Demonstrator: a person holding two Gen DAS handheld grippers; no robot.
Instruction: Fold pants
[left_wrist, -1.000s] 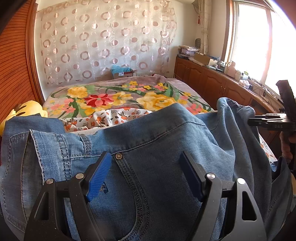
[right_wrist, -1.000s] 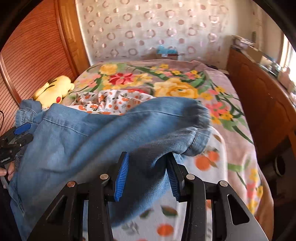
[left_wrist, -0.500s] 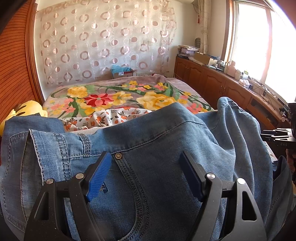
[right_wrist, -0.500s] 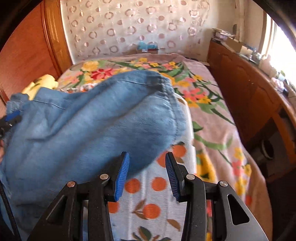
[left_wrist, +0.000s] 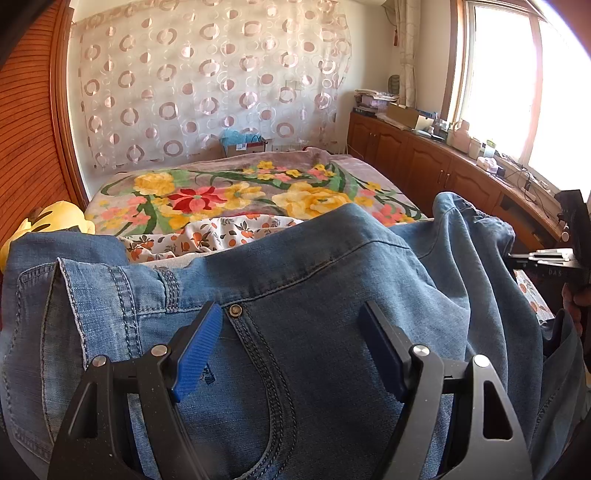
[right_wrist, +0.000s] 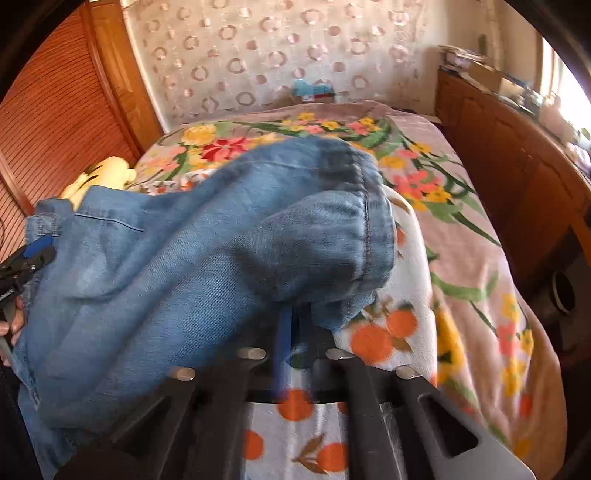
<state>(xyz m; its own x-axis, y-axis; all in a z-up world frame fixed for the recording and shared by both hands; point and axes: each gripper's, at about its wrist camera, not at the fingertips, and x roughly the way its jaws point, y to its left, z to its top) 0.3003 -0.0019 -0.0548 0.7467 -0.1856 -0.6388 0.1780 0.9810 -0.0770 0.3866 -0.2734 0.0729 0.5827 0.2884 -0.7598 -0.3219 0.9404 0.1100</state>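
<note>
A: Where are the jeans?
B: Heaped on the bed. My left gripper stands wide above the waistband, gripping nothing.
A: The right?
B: My right gripper just pinched together by the hem; whether it caught denim, I can't tell.

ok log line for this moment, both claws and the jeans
left claw: open over waistband of jeans | right claw: just closed at cuff, pinch unclear | jeans: bunched on floral bedspread

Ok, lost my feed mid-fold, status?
Left gripper open over jeans waistband. Right gripper jaws just closed, pinching leg hem. Nothing blocking.
</note>
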